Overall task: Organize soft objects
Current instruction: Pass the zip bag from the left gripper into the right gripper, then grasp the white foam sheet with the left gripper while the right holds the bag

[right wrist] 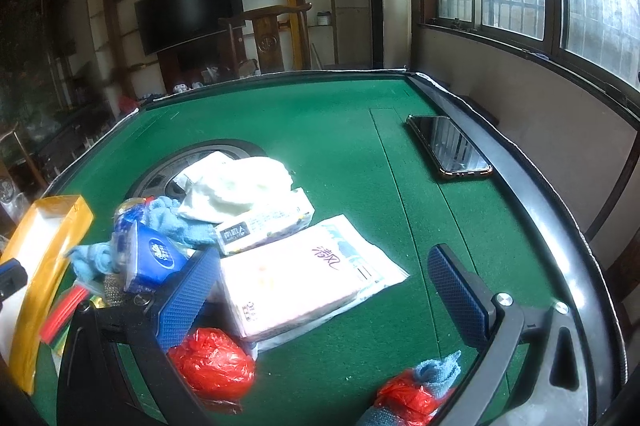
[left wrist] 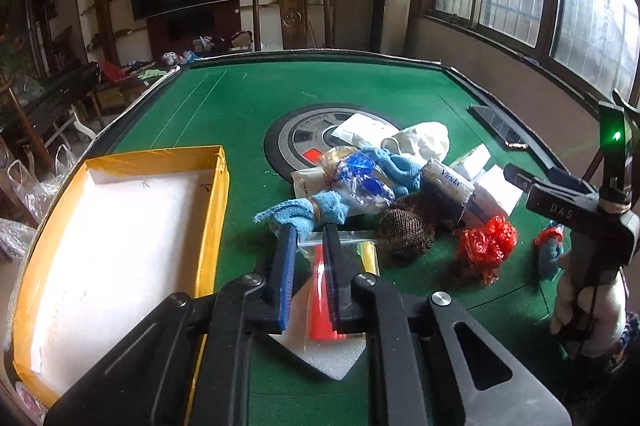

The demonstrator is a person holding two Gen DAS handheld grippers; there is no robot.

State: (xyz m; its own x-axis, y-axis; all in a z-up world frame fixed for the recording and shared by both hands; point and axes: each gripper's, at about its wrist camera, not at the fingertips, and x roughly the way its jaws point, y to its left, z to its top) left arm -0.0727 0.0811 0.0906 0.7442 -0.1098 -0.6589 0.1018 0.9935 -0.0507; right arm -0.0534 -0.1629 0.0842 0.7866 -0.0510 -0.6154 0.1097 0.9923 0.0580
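My left gripper (left wrist: 310,232) is shut on the top edge of a clear zip bag (left wrist: 344,236) of red and yellow sticks, lifted just off the green table (left wrist: 224,98). A blue cloth (left wrist: 296,212) touches its left fingertip. The soft pile behind holds a white cloth (right wrist: 240,190), a pink tissue pack (right wrist: 292,282), a blue tissue pack (right wrist: 154,258), a brown knitted piece (left wrist: 404,230) and a red plastic bag (right wrist: 216,358). My right gripper (right wrist: 320,290) stands wide open, low over the pink pack, touching nothing. A gloved hand (left wrist: 588,306) holds it.
An open yellow box (left wrist: 216,218) with a white floor sits left of the pile. A phone (right wrist: 448,146) lies by the table's right rim. A small red and blue bundle (right wrist: 416,390) sits near the front edge. A white foam piece (left wrist: 320,358) lies under my left gripper.
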